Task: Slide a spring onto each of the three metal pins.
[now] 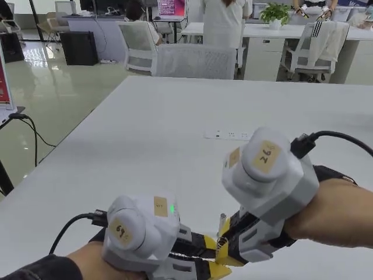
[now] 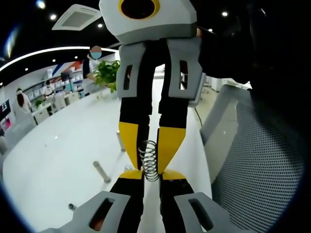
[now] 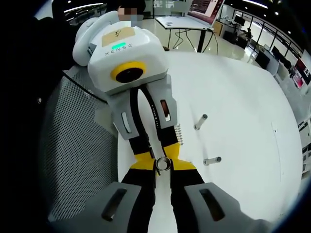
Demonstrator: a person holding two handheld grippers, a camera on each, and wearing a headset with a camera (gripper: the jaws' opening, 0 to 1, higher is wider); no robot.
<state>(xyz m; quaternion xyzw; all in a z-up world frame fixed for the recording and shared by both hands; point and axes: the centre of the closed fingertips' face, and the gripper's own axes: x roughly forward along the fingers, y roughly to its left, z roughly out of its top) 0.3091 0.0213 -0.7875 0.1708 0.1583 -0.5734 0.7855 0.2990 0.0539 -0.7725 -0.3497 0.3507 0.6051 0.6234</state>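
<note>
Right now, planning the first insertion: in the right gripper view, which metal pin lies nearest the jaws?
The lower silver metal pin, beside the yellow-tipped jaws; the other pin lies farther out.

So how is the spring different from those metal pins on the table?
The spring is a see-through wire coil; the pins are solid, smooth rods. The spring is pinched between the jaws of the left gripper and the right gripper; the pins rest loose on the white table, untouched. Both are silvery metal.
</note>
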